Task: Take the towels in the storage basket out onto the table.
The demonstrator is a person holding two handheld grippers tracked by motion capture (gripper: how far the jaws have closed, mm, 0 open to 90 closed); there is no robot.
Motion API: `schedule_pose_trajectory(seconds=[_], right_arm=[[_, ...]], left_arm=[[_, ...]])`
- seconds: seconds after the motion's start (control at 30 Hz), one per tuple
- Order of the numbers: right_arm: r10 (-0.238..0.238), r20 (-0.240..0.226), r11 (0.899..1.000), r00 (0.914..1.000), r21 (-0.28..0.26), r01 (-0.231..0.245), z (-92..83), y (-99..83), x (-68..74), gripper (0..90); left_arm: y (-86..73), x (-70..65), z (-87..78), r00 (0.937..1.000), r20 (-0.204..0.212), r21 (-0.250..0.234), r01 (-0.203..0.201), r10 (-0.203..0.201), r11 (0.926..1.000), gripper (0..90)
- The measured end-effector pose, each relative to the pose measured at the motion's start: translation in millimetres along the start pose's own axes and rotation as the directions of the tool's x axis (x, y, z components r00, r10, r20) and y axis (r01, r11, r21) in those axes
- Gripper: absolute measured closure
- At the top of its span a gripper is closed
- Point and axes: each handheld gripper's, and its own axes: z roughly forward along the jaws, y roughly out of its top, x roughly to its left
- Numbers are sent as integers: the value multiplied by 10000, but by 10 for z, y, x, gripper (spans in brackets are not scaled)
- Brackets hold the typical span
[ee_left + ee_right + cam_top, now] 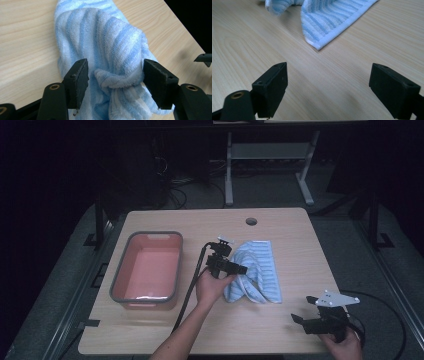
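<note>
The towel [256, 270] is soft, light terry w/ blue and white stripes, so it's likely to sag, drape and stretch rather than lift flat. It won't slip much on the pads, but a thin single layer could pull out. It lies crumpled mid-surface, right of the pink bin [146, 269] and well apart from it. One hemmed corner [318, 46] lies flat on the wood toward the near right; the near-left part is bunched into a twisted fold [112, 80].

Best holds, I'd judge: that thick twisted fold for a secure pinch, or the hemmed corner if you want to spread it.

Your left gripper [239, 269] sits at the towel's left edge, held about level, pointing right, hand under it. Its jaws are apart, straddling the fold w/o pressing, a gap showing on each side, so nothing's gripped.

Your right gripper [299, 320] rests low at the near right of the surface [300, 245], pointing left toward the towel corner but short of it, jaws wide apart and empty over bare wood.
</note>
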Motion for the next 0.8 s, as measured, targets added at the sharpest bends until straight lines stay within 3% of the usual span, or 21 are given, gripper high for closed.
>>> schedule_pose_trajectory(seconds=[0.8], right_arm=[[125,100,9999,9999,-36,-125,-12,-8,-27,147]], left_arm=[[-33,-62,-243,9984,-143,-101,-551,550,9984,306]])
